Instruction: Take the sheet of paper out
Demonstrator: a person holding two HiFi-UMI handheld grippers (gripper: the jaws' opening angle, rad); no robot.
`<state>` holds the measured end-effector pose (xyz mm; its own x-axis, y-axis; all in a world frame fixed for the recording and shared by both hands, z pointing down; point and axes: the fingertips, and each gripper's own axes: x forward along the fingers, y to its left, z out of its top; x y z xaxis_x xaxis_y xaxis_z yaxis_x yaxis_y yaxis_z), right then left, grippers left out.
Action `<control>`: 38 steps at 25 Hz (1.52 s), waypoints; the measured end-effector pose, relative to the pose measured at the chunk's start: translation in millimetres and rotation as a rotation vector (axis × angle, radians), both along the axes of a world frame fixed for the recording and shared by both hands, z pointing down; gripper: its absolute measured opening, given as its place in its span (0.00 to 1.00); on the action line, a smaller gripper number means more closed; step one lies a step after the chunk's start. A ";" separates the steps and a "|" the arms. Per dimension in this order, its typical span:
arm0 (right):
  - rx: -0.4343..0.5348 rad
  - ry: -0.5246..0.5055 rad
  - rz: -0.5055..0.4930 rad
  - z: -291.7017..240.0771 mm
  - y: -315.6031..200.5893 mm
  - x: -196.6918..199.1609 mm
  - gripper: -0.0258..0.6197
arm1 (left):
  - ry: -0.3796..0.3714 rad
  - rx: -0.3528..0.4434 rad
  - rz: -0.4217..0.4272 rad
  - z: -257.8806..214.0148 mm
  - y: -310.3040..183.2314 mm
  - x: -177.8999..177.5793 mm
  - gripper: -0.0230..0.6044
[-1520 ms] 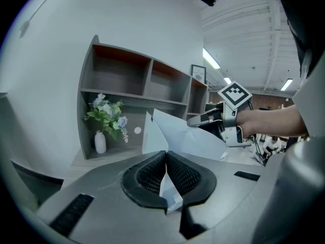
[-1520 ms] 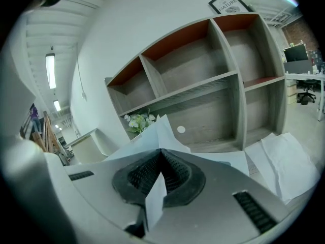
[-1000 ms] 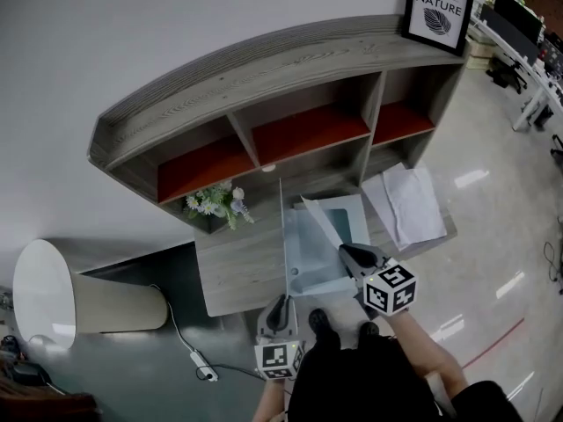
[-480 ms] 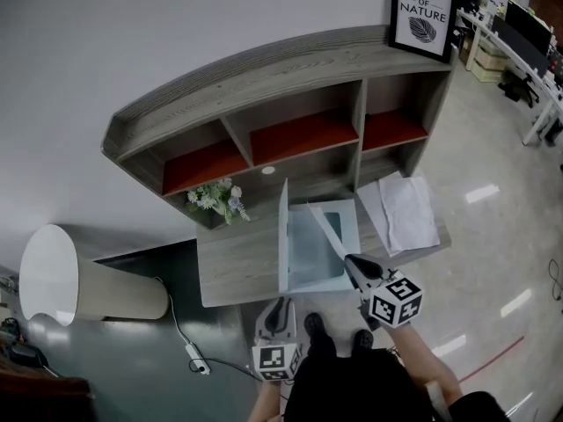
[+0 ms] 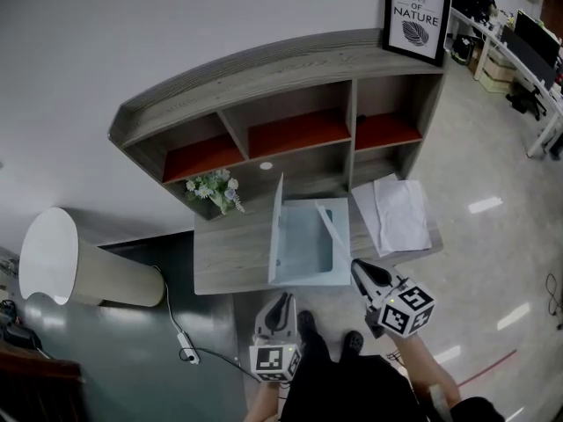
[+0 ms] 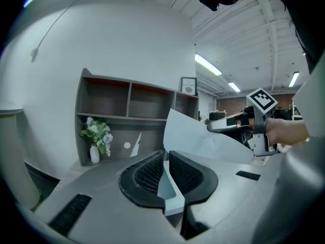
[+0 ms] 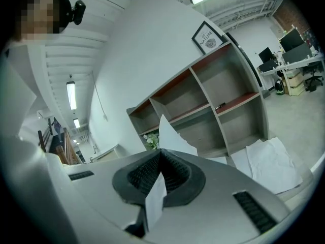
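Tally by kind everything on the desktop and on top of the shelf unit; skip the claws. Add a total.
Framed picture: 1
Flower vase: 1
Blue folder: 1
Sheet standing out of that folder: 1
Loose paper pile: 1
Total: 5

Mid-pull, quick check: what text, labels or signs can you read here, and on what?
"LOVE OF NATURE": framed print on top of the shelf unit; the first word is barely legible.
Cubes on the left gripper and right gripper: square markers only, no words.
Papers on the desk: no print readable.
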<state>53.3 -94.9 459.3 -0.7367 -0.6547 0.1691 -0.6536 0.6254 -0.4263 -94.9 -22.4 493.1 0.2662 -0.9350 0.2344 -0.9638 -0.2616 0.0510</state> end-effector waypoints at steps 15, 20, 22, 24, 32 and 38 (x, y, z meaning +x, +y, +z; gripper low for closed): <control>0.163 -0.061 0.039 -76.4 31.9 65.0 0.06 | 0.083 0.056 0.026 -56.5 3.3 51.0 0.06; 0.208 -0.104 0.060 -99.2 40.6 86.1 0.06 | 0.116 0.088 0.033 -80.5 2.1 58.1 0.06; 0.229 -0.122 0.066 -107.1 44.5 91.5 0.06 | 0.127 0.102 0.047 -90.2 3.2 60.9 0.06; 0.251 -0.128 0.070 -113.4 47.2 95.1 0.06 | 0.133 0.116 0.063 -99.6 4.3 63.1 0.06; 0.306 -0.129 0.076 -132.4 54.2 100.8 0.06 | 0.137 0.140 0.078 -123.1 4.8 65.2 0.06; 0.346 -0.086 0.082 -135.2 58.0 99.3 0.06 | 0.145 0.140 0.085 -128.6 5.7 64.3 0.06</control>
<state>152.6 -36.9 324.1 -0.6812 -0.7198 -0.1335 -0.6785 0.6892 -0.2544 -30.5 -16.7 364.6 0.3674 -0.9283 0.0574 -0.9230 -0.3563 0.1451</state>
